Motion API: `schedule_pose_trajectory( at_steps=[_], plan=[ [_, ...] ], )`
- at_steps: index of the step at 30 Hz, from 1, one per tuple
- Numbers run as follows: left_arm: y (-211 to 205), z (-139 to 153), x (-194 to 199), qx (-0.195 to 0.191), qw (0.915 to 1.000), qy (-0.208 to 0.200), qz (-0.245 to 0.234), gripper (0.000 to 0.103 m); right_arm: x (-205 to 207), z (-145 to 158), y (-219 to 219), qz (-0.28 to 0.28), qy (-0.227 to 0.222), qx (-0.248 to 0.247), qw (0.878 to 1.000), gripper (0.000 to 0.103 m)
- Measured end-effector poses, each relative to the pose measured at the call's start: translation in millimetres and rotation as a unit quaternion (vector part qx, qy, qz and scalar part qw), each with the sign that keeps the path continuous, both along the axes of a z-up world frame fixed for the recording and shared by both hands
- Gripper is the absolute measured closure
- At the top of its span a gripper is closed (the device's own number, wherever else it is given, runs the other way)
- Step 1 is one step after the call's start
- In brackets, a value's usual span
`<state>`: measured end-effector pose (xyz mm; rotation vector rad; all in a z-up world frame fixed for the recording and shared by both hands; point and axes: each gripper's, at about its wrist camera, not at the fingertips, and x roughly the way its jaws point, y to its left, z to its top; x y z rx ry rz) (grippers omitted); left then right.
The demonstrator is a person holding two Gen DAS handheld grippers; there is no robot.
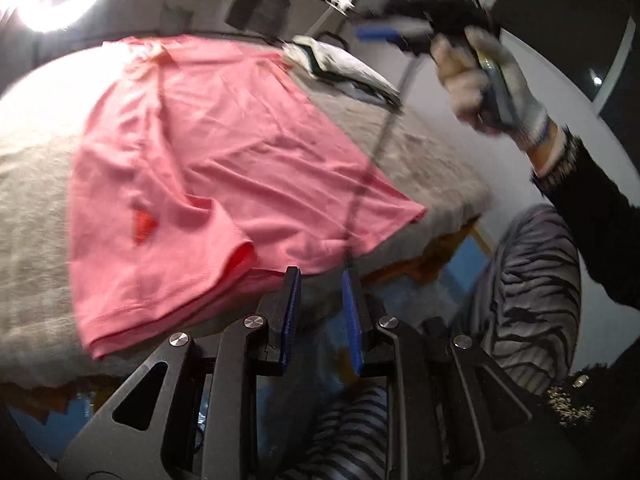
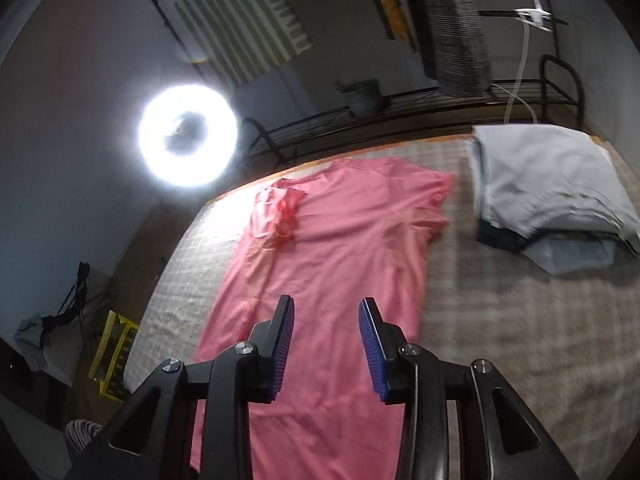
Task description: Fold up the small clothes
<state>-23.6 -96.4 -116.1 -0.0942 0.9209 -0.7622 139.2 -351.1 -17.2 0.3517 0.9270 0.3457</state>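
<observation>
A pink T-shirt [image 1: 224, 168] lies on the grey blanket-covered table [image 1: 28, 216], one side folded over lengthwise, and it also shows in the right wrist view [image 2: 336, 264]. My left gripper [image 1: 320, 280] is open and empty at the table's near edge, just off the shirt's hem. My right gripper [image 2: 326, 312] is open and empty, held above the shirt's lower half. In the left wrist view the right gripper [image 1: 384, 34] is raised high in a gloved hand [image 1: 488, 80].
A stack of folded grey and white clothes [image 2: 548, 184] lies at the table's far right, also in the left wrist view [image 1: 344, 68]. A bright ring light [image 2: 188, 136] stands beyond the far left edge. A metal rack [image 2: 400, 108] runs behind the table. The person's striped legs [image 1: 532, 288] are at the near edge.
</observation>
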Motion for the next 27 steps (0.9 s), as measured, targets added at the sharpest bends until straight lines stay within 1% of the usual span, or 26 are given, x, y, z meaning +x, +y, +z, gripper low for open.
schedule_pose_trajectory(
  at_steps=[3, 4, 7, 8, 10, 11, 13, 15, 16, 17, 19, 21, 22, 24, 27],
  plan=[
    [14, 4, 7, 0.014, 0.9983, -0.014, 0.054, 0.084, -12, -13, -23, -0.017, 0.01, 0.007, 1.0, 0.066],
    [17, 3, 13, 0.028, 0.9965, -0.016, 0.076, 0.084, -16, -18, -32, -0.024, 0.013, 0.011, 1.0, 0.066],
    [20, -11, 31, 0.046, 0.9932, -0.003, 0.107, 0.084, -25, -29, -52, -0.04, 0.021, 0.014, 0.999, 0.066],
    [17, -17, 35, 0.05, 0.9935, 0.006, 0.102, 0.084, -27, -33, -59, -0.045, 0.024, 0.016, 0.999, 0.066],
    [6, -28, 35, 0.061, 0.9949, 0.018, 0.079, 0.084, -30, -39, -72, -0.055, 0.026, 0.019, 0.998, 0.066],
    [-4, -32, 31, 0.074, 0.9952, 0.017, 0.061, 0.084, -31, -41, -77, -0.058, 0.027, 0.02, 0.998, 0.066],
    [-17, -32, 24, 0.095, 0.9945, -0.003, 0.044, 0.083, -34, -43, -87, -0.062, 0.021, 0.018, 0.998, 0.065],
    [-23, -29, 22, 0.091, 0.9953, 0.002, 0.034, 0.083, -36, -47, -96, -0.07, 0.017, 0.022, 0.997, 0.062],
    [-25, -26, 21, 0.087, 0.9955, 0.003, 0.038, 0.083, -36, -50, -103, -0.076, 0.018, 0.03, 0.997, 0.062],
    [-27, -21, 19, 0.088, 0.9952, -0.006, 0.044, 0.083, -36, -53, -107, -0.079, 0.019, 0.035, 0.996, 0.062],
    [-37, -13, 17, 0.091, 0.9947, -0.028, 0.04, 0.083, -36, -59, -117, -0.085, 0.022, 0.042, 0.995, 0.062],
    [-51, -7, 17, 0.089, 0.9947, -0.044, 0.027, 0.083, -36, -64, -124, -0.087, 0.023, 0.052, 0.995, 0.06],
    [-59, -5, 19, 0.089, 0.9946, -0.048, 0.023, 0.083, -35, -66, -128, -0.086, 0.024, 0.059, 0.994, 0.057],
    [-75, -3, 25, 0.083, 0.9952, -0.049, 0.019, 0.083, -35, -67, -136, -0.083, 0.021, 0.075, 0.993, 0.051],
    [-107, -2, 33, 0.07, 0.9964, -0.048, 0.004, 0.083, -38, -62, -148, -0.088, 0.005, 0.091, 0.992, 0.049]
  ],
)
